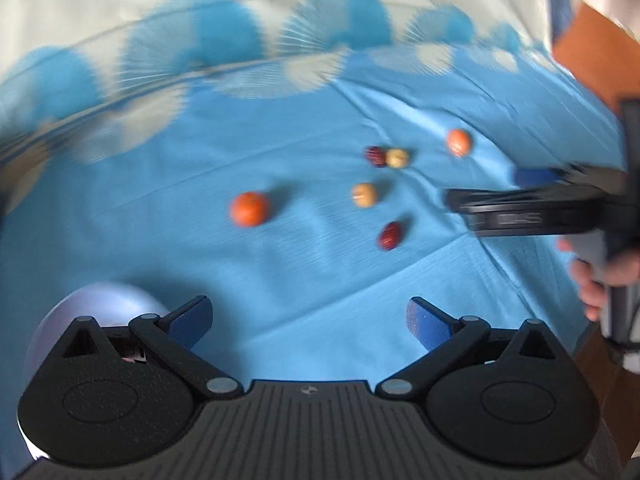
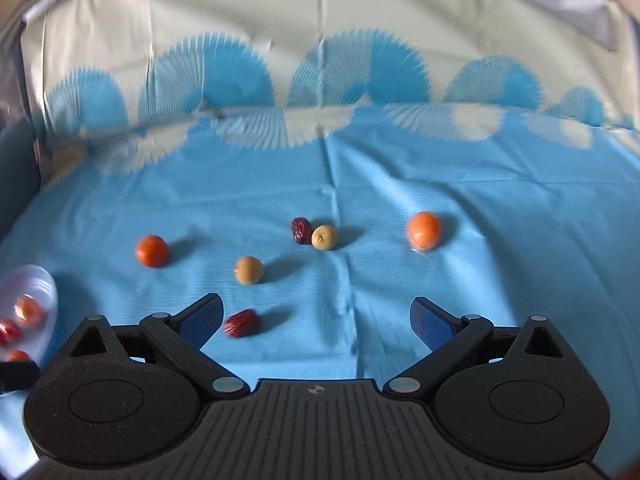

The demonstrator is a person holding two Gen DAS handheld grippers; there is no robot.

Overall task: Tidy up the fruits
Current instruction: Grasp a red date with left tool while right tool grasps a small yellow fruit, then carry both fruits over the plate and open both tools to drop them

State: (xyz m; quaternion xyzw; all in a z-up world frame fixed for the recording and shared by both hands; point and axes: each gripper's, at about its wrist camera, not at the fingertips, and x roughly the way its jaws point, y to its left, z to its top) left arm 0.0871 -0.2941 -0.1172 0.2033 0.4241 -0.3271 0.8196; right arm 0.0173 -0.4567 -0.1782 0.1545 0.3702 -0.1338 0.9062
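Both the left tongs (image 1: 309, 316) and right tongs (image 2: 316, 318) are held released, empty. Six fruits are scattered on the blue cloth (image 2: 440, 280); more are seen in a white bowl (image 2: 40, 284).

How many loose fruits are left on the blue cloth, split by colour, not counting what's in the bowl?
Round orange fruits: 2, one left, one right
Round tan-yellow fruits: 2, one nearer, one farther
Wrinkled dark red date-like fruits: 2, one near, one touching the farther tan fruit
Total: 6
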